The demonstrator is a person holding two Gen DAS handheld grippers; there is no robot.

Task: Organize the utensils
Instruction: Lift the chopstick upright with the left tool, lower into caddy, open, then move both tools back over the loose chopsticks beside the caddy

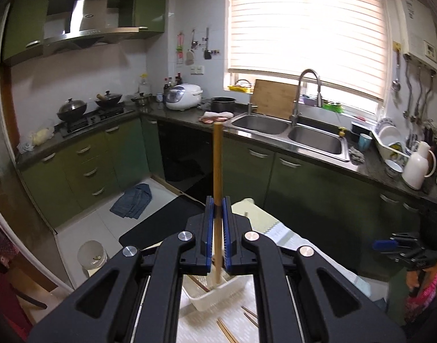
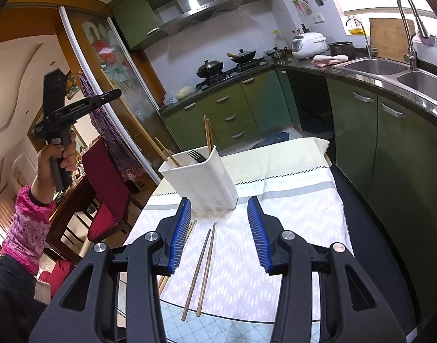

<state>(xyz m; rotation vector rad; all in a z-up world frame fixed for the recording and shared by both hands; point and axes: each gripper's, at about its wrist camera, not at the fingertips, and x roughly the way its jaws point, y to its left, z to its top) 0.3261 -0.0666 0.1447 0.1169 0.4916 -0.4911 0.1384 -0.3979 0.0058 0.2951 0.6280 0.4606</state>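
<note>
My left gripper is shut on a wooden stick-like utensil, held upright; its lower end reaches into the white utensil holder below. In the right wrist view the left gripper is raised high at the left, above the holder. The holder stands on the cloth-covered table and contains a fork and wooden chopsticks. My right gripper is open and empty, low over the table, with a pair of dark chopsticks lying between its fingers.
Another chopstick pair lies by the right gripper's left finger. A patterned cloth covers the table. A red chair stands to the left. Green cabinets and a counter with a double sink run behind and to the right.
</note>
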